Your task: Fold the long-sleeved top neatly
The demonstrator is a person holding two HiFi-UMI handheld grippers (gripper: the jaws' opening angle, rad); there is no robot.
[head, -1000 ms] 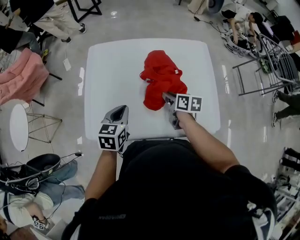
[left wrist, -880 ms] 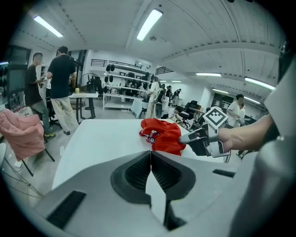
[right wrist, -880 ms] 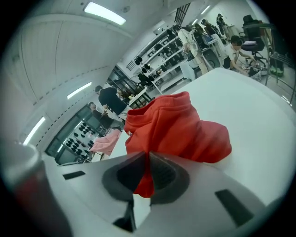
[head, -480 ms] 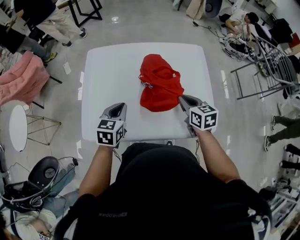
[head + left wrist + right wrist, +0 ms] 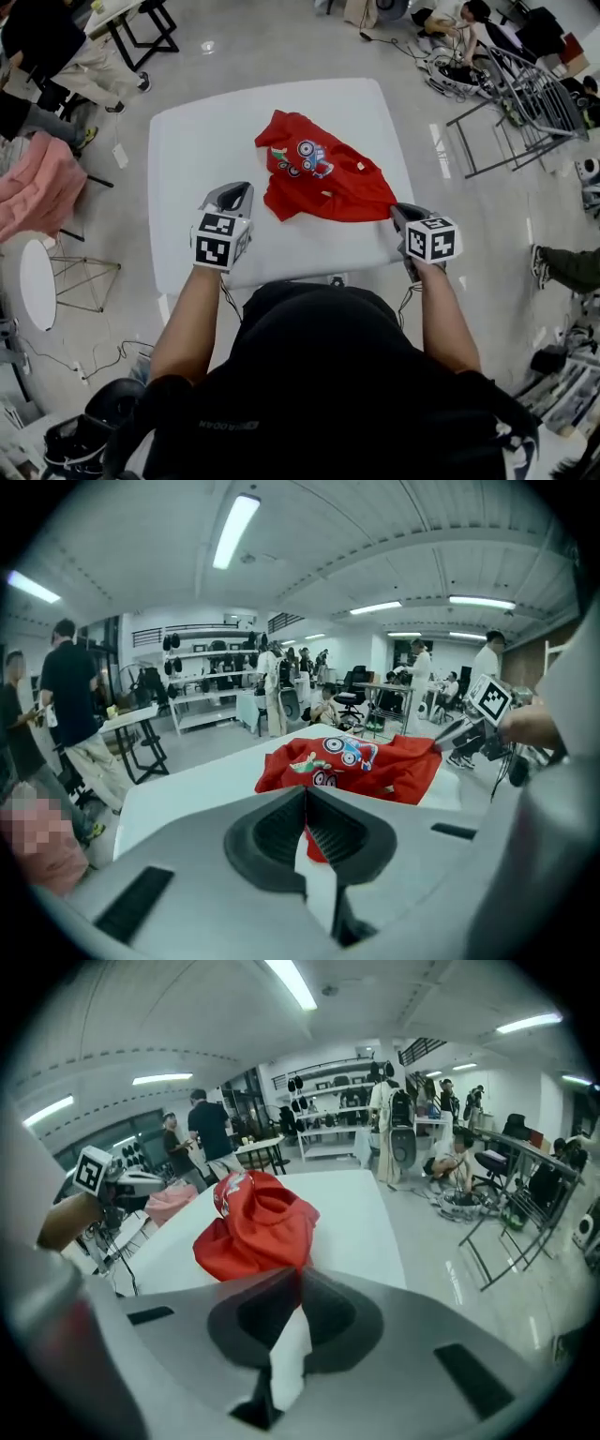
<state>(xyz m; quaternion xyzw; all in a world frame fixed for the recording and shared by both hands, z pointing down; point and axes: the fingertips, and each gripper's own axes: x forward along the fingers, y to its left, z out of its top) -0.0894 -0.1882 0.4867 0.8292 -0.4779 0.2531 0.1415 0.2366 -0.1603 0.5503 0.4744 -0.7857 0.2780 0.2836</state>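
A red top [image 5: 323,183] lies on a white table [image 5: 197,141]. It is not flat. It is bumpy and creased, and it has a cartoon print [image 5: 302,155] on the side that faces up. The top sits in the middle of the table and reaches toward the near right side.

The right tongs [image 5: 396,208] are at the near right edge of the table. Their jaws have just been closing, and now they pinch a corner of the top. The cloth is pulled out in a point from the rest of the top to these jaws. In the right gripper view the red cloth [image 5: 253,1227] goes right into the tip of the right tongs [image 5: 298,1274] and bunches up in a heap just past it.

The left tongs [image 5: 239,187] are over the near left part of the table. Their jaws are pressed together with nothing in them. They are just beside the near left corner of the top, and the head view shows a bit of bare table between them and the cloth. In the left gripper view the tips of the left tongs [image 5: 306,789] meet, and the top [image 5: 352,766] lies past them (a little red shows through the gap lower down between the jaws).

A pink cloth [image 5: 37,183] lies off to the left of the table, well apart from it.
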